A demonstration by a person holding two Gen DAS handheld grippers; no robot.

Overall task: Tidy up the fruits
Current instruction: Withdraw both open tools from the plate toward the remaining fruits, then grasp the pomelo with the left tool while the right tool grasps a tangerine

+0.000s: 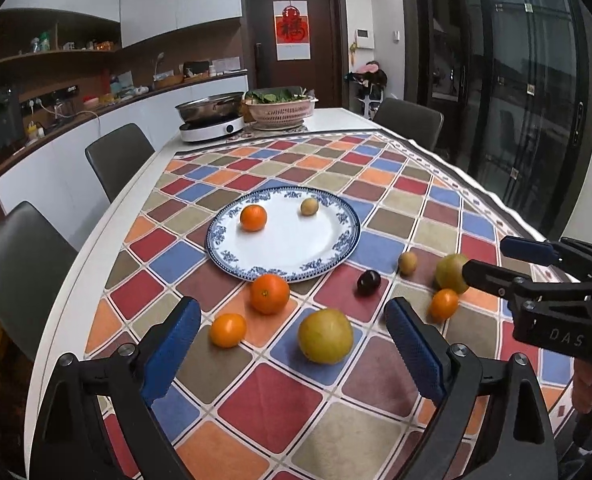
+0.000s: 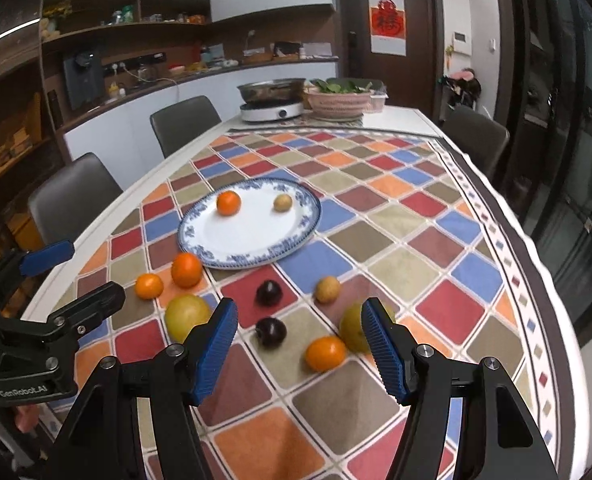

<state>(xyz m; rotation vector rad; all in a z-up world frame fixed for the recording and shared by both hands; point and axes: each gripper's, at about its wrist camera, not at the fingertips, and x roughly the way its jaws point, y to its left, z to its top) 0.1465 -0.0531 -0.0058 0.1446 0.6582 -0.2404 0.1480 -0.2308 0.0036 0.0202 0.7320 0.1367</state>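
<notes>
two fruits, an orange point(image 1: 253, 217) and a small yellow-brown one point(image 1: 308, 206), lie on the blue-rimmed plate point(image 1: 348, 216); the others lie on the checked cloth point(image 1: 271, 404) just beside it. left gripper point(image 1: 291, 344) and right gripper point(image 2: 300, 350) hang spread wide, grasping nothing.

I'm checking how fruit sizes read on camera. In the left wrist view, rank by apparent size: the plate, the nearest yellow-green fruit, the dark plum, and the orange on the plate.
1. Plate
2. Yellow-green fruit, though nearness to the camera enlarges it
3. Orange on the plate
4. Dark plum
</notes>
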